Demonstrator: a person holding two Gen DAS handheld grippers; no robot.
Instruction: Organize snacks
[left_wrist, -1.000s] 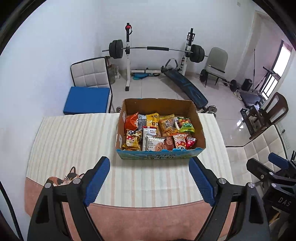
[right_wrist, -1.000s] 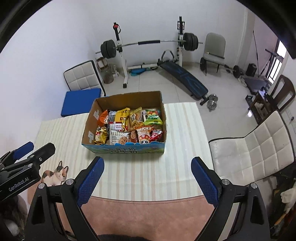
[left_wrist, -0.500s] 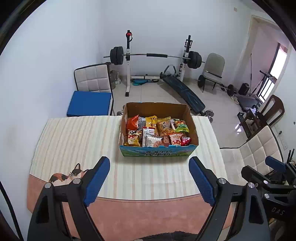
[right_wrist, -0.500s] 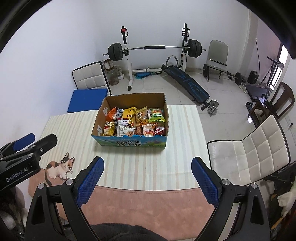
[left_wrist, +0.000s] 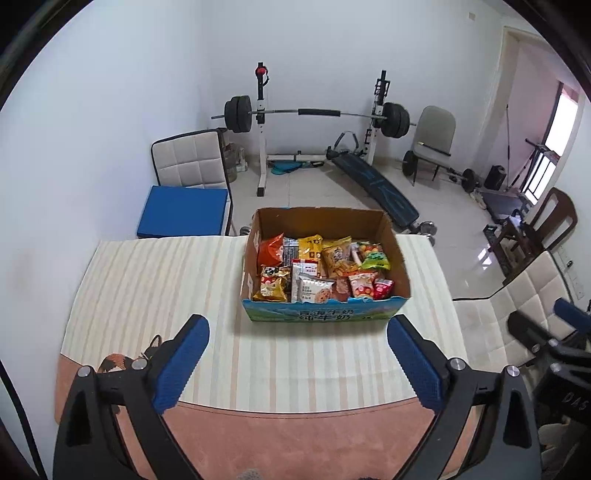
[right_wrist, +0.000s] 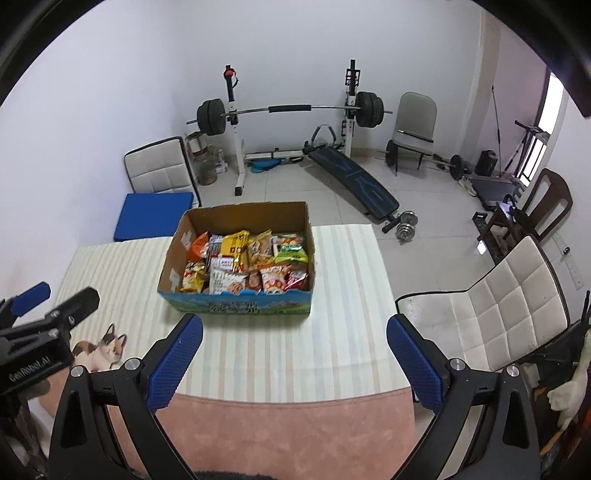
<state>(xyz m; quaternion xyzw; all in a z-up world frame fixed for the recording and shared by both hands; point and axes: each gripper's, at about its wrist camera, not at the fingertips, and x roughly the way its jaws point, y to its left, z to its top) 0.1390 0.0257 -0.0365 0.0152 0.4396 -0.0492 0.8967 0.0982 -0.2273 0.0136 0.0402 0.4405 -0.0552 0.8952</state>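
Observation:
An open cardboard box (left_wrist: 321, 314) with a blue printed front stands on the striped table, packed with several snack packets (left_wrist: 321, 266). My left gripper (left_wrist: 298, 328) hovers over the table's near side, short of the box. Its jaws are opening with nothing between them. In the right wrist view the same box (right_wrist: 240, 306) and its snacks (right_wrist: 247, 262) lie ahead and a little left. My right gripper (right_wrist: 294, 325) also hangs short of the box, its jaws opening on nothing. Each gripper shows at the edge of the other's view.
The table's striped cloth (right_wrist: 343, 295) ends in a pink near border, with a cat picture (right_wrist: 99, 347) at the near left. A white padded chair (right_wrist: 498, 306) stands right of the table. A blue cushion (left_wrist: 183, 210), a barbell rack (left_wrist: 314, 110) and a bench lie beyond.
Both grippers have drawn back from the box, which now looks smaller and farther off than a second ago. Both pairs of fingers stand slightly wider apart.

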